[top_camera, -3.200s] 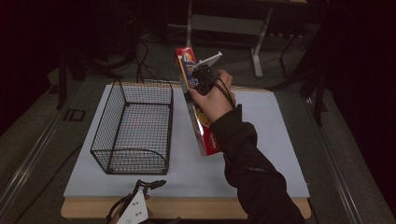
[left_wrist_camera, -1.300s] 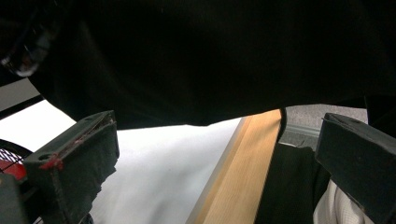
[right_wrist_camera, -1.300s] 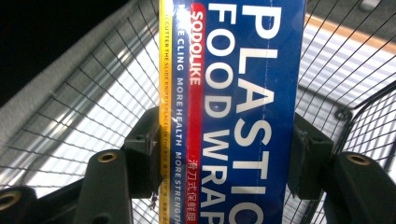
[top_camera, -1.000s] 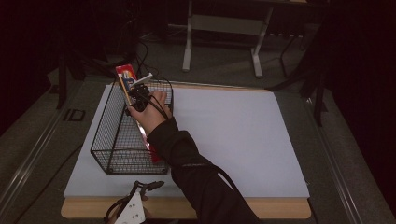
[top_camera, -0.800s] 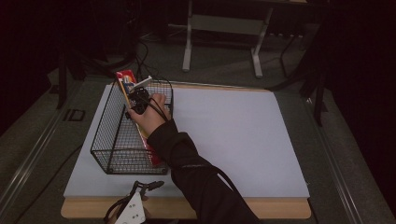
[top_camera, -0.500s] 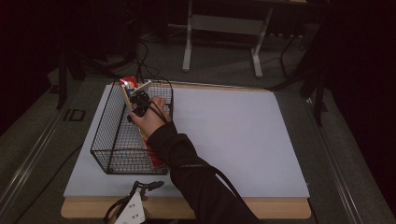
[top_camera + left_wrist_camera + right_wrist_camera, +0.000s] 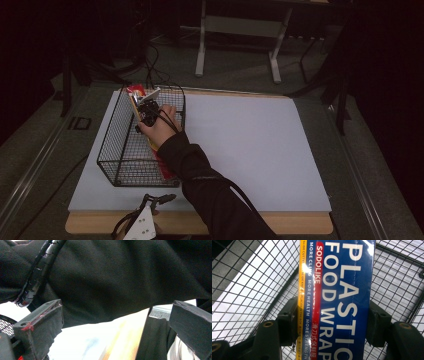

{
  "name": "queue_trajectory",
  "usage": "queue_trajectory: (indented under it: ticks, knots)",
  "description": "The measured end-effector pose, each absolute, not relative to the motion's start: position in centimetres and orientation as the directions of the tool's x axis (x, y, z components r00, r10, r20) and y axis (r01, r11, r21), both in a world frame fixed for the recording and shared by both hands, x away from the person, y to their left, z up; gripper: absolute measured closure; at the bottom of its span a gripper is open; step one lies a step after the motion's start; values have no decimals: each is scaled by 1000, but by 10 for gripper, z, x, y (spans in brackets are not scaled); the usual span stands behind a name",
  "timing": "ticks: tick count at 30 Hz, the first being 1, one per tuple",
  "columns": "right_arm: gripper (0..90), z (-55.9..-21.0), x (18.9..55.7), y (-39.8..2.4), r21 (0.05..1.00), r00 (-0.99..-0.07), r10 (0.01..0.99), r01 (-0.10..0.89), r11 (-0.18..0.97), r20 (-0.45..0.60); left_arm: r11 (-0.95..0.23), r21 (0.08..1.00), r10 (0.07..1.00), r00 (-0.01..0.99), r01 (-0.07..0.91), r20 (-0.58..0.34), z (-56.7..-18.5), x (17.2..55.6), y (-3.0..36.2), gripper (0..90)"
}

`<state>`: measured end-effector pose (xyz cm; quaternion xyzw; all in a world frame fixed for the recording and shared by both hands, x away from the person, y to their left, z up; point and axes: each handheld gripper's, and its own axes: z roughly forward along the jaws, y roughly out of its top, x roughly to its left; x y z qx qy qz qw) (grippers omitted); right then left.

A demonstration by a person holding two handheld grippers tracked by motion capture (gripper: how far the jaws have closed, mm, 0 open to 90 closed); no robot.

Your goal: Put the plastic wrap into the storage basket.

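The box of plastic food wrap (image 7: 342, 300) sat pinched between the 2 jaws of the right tool (image 7: 329, 322), tilted inside the wire basket (image 7: 120, 160) on the bench (image 7: 250, 145). The right hand (image 7: 159, 131) reached across into the basket. The left tool (image 7: 117, 322) stood spread, empty.

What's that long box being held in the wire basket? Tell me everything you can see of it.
It is a long, narrow box of plastic food wrap, glossy as if film-wrapped, with a blue face in big white letters, a red band reading SODOLIKE and a yellow edge with small print. The right tongs clamp its two long sides, a black pad on each. From the high view it shows red and yellow, tilted, its far end poking above the rim of the black wire basket and the rest down inside. Whether it touches the floor is unclear.
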<state>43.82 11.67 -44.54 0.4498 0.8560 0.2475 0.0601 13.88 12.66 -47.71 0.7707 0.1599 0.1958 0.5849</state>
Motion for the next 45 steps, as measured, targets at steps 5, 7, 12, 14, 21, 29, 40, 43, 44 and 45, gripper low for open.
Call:
queue_trajectory:
  ticks: [5, 7, 12, 14, 21, 29, 40, 43, 44, 45]
  knots:
    - [364, -442, 440, 114, 477, -598, 789, 740, 475, 142, -264, 964, 476, 872, 20, 112, -477, 139, 127, 1]
    - [351, -440, 440, 112, 484, -606, 781, 733, 477, 148, -265, 964, 476, 872, 19, 113, -477, 139, 127, 1]
    - [348, -434, 437, 109, 506, -622, 772, 712, 487, 132, -270, 963, 475, 872, 19, 116, -478, 139, 126, 1]
    - [347, -430, 435, 107, 520, -629, 768, 697, 493, 115, -272, 962, 475, 872, 20, 116, -478, 139, 126, 1]
    - [344, -413, 434, 87, 573, -633, 766, 671, 471, 112, -275, 961, 475, 873, 24, 114, -479, 140, 125, 1]
    - [327, -394, 426, 69, 621, -664, 741, 624, 474, 103, -278, 960, 476, 872, 27, 113, -479, 140, 124, 1]
    - [322, -373, 415, 37, 671, -669, 736, 594, 444, 106, -284, 958, 481, 869, 32, 114, -481, 142, 123, 1]
    - [322, -370, 412, 20, 680, -663, 743, 588, 439, 94, -282, 959, 481, 869, 31, 113, -481, 141, 123, 1]
    - [322, -370, 412, 20, 680, -663, 743, 588, 439, 94, -282, 959, 481, 869, 31, 113, -481, 141, 123, 1]
    - [322, -369, 411, 11, 687, -662, 745, 582, 436, 88, -282, 959, 482, 869, 34, 111, -481, 142, 123, 1]
